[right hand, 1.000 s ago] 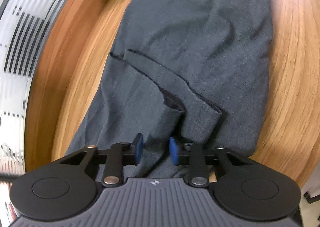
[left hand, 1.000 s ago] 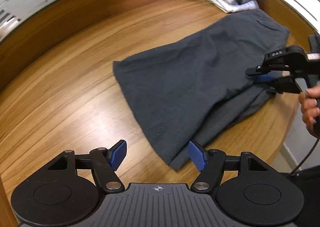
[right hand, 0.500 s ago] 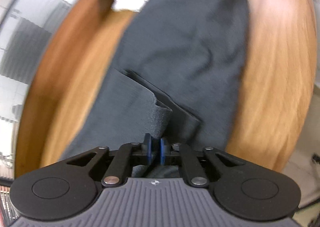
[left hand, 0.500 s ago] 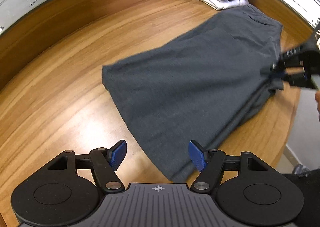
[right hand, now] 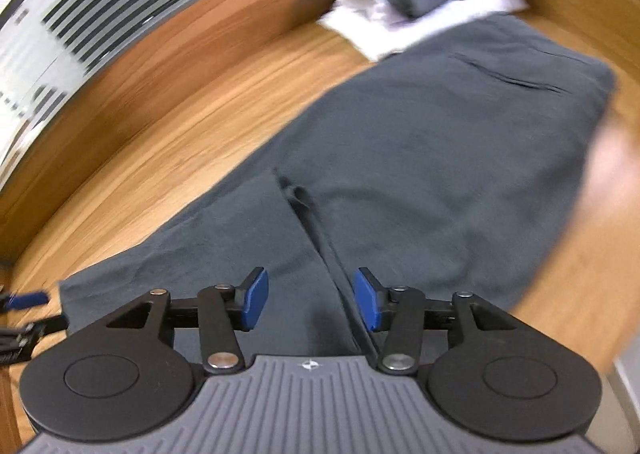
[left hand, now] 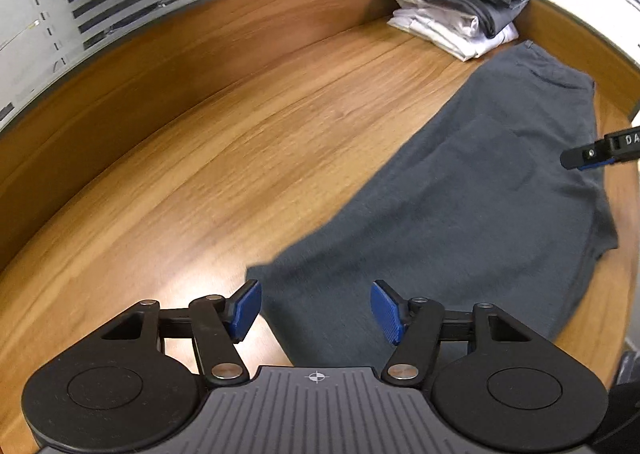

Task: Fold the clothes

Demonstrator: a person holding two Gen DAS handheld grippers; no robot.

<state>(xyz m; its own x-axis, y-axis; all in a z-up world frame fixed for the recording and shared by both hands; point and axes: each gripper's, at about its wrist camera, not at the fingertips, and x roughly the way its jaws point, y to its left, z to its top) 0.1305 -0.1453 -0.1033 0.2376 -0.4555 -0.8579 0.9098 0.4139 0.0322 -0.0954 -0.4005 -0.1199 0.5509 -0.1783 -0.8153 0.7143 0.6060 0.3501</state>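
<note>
- The shorts (left hand: 472, 206) lie flat on the table (left hand: 200, 158), waist end just beside the stack (left hand: 452, 18) of folded clothes, probably so the finished fold can join it.
- The left claw (left hand: 316, 310) hovers over the shorts' hem corner, farthest from the stack; its jaws are closing, nothing pressed yet.
- The right claw (right hand: 310, 298) is opening above the shorts' overlapping edge, nothing gripped; blur makes contact hard to judge.
</note>
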